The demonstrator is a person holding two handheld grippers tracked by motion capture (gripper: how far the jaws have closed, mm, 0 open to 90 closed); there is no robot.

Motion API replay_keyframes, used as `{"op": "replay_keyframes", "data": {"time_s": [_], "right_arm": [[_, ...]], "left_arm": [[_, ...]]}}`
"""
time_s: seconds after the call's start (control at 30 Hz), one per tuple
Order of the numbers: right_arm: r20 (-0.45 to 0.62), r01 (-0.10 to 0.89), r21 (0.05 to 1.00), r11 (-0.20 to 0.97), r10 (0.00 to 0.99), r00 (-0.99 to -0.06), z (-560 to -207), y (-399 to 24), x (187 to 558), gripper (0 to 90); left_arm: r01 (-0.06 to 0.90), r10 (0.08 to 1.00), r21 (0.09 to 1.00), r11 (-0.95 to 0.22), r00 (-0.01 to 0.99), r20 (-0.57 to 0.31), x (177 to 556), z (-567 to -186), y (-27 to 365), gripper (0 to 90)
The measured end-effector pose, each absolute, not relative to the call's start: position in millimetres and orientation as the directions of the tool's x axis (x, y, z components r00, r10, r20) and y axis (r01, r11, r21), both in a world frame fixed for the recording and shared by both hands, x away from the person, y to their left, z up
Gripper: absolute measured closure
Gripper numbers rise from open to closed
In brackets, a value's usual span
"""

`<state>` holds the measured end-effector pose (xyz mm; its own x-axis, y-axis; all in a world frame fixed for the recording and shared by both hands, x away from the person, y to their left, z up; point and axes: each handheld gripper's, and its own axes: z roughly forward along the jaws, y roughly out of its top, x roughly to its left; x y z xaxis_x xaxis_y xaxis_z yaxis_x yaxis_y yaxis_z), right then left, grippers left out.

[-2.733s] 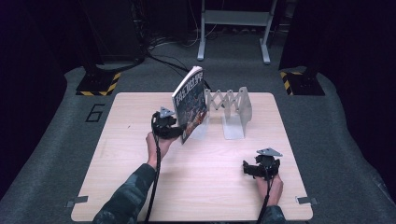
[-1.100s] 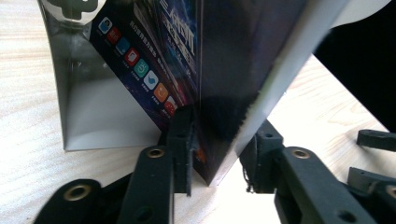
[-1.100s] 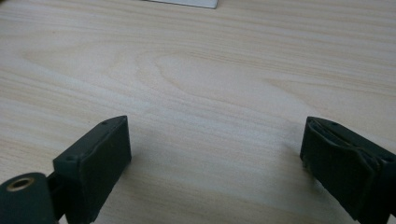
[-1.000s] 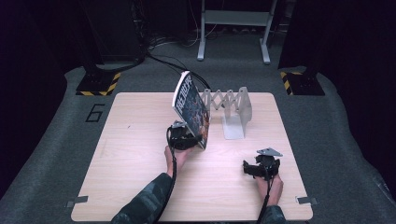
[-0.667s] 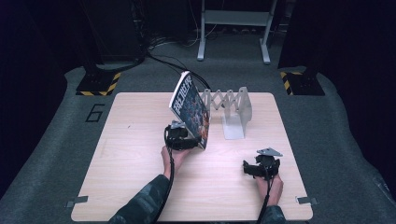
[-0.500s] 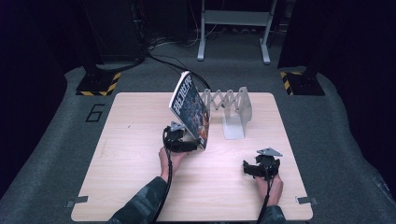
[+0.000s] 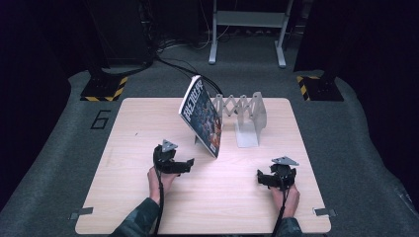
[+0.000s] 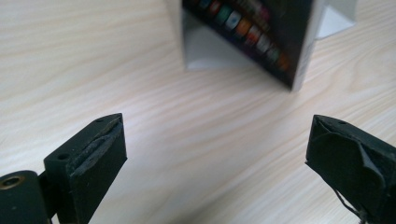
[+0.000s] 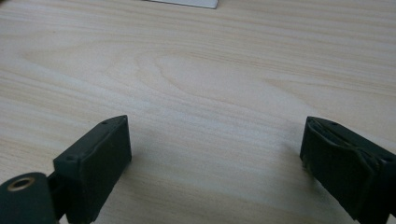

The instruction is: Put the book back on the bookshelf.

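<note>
Leaning glossy book [image 7: 201,116] on white accordion rack [image 7: 243,111], left gripper [image 7: 184,165] jaws just opened, empty, right gripper [image 7: 269,178] jaws spread, pale woodgrain table [image 7: 123,128]

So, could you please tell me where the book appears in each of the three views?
High view: the book stands tilted at table centre, leaning on the grey expanding rack.
Left gripper view: its lower corner sits top centre, beyond the open jaws.
Right gripper view: not in it.
Shared landmark: the rack's grey base plate, seen at top in both gripper views.
</note>
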<state>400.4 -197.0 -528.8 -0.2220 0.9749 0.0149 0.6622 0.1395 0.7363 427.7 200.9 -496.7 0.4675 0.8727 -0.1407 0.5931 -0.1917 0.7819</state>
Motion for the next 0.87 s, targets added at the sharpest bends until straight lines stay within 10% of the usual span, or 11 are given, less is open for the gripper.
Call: {"op": "replay_keyframes", "data": {"time_s": [0.87], "right_arm": [[0.008,0.658,0.737,0.151,0.972,-0.233,-528.8,-196.8,399.7,9.3]], "left_arm": [[0.61,0.903,0.735,-0.297,0.429,0.009,396.4,-531.3,249.5,3.3]]}}
